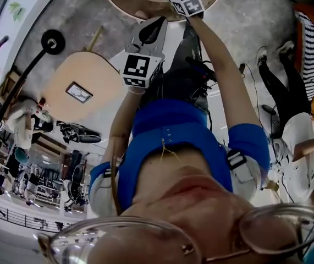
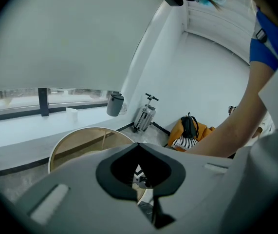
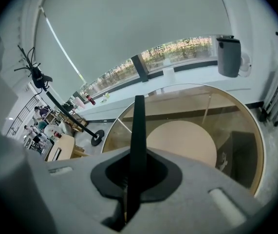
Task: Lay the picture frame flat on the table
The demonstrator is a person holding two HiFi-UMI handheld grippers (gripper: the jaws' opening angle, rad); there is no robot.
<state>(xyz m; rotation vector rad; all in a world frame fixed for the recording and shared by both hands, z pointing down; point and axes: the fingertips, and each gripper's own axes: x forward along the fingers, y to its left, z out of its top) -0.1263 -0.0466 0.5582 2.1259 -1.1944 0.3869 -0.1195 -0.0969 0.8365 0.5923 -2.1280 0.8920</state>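
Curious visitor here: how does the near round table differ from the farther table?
The near round table has a see-through top in a wooden rim; the farther table is solid wood. Through the near round table's top a lower wooden disc shows; the farther table bears a dark-framed picture lying flat. Both are light wood.

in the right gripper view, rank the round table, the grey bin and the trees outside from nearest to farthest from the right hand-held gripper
1. round table, directly ahead of and below the right hand-held gripper
2. grey bin, upper right, on the window ledge behind the table
3. trees, top centre, outside beyond the window
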